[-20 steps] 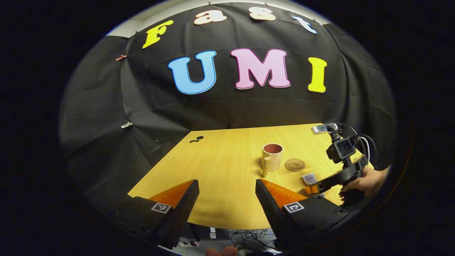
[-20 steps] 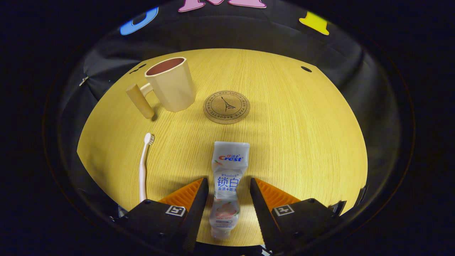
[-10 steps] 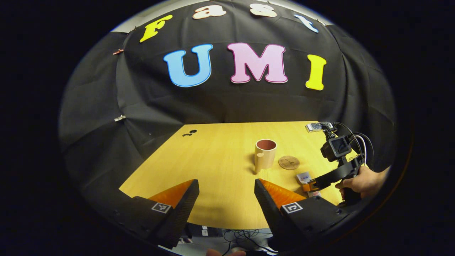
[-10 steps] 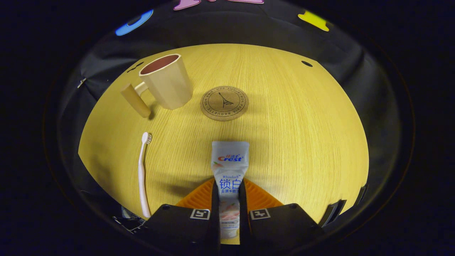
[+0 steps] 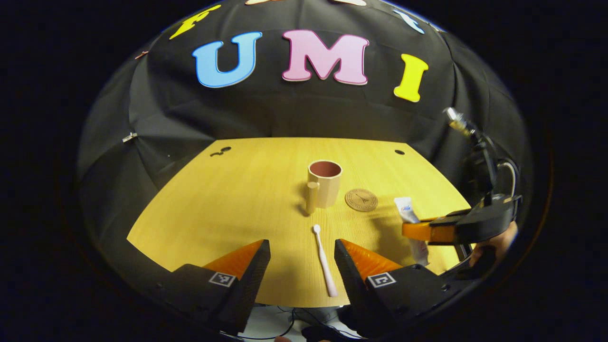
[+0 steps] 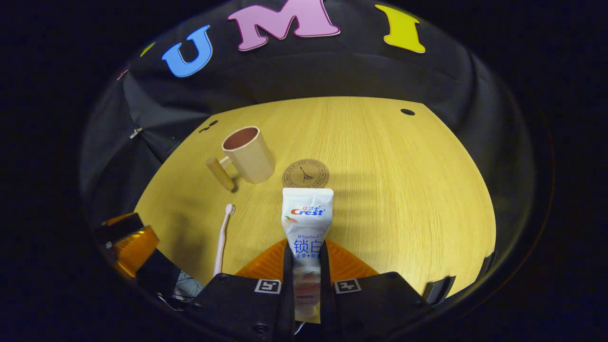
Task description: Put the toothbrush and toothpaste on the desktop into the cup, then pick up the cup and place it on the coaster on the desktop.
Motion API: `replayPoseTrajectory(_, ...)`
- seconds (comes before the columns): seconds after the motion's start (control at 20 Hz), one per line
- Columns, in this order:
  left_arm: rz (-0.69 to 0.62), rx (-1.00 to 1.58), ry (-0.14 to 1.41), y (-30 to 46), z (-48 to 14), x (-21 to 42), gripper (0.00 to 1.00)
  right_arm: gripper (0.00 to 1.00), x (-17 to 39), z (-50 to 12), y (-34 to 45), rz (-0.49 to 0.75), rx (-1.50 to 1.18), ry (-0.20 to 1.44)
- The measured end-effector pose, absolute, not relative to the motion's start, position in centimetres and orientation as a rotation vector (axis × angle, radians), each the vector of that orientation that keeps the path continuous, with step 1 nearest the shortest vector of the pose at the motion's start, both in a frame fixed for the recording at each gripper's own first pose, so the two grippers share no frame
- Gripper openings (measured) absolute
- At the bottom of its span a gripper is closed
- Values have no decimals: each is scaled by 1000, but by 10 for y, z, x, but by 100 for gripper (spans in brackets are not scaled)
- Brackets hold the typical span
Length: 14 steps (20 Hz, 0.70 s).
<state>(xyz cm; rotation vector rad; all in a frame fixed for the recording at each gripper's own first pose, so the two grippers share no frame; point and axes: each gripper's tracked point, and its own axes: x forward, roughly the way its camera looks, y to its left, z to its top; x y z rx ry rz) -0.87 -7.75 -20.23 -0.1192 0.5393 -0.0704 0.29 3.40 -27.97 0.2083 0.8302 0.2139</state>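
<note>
The toothpaste [image 6: 307,223] is clamped between the right gripper's [image 6: 304,278] jaws, lifted off the desk [image 6: 403,190]. The left gripper's [image 5: 302,266] jaws are spread wide above the toothbrush [image 5: 324,261], which lies near the desk's front edge. The cup [image 5: 324,184] is set mid-desk beside the coaster [image 5: 361,199].

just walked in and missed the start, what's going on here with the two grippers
A person holds a gripper in each hand at a wooden table. The right gripper is shut on the toothpaste and holds it above the table. The left gripper is open, its fingers either side of the toothbrush, which lies flat on the table. The cup stands empty beside the coaster, not on it.
</note>
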Motion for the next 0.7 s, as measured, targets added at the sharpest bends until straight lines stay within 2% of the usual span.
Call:
replayPoseTrajectory(0.45, -30, -149, 787, -113, -282, 26, 77, 25, 11, -228, 0, 261, 269, 760)
replayPoseTrajectory(0.55, -6, -149, 818, -113, -292, 31, 74, 25, 18, -224, -4, 280, 253, 750)
replayPoseTrajectory(0.6, 6, -139, 828, -112, -297, 34, 78, 25, 21, -224, -6, 291, 246, 747)
replayPoseTrajectory(0.7, 26, -127, 850, -110, -306, 40, 73, 25, 30, -227, -9, 311, 249, 754)
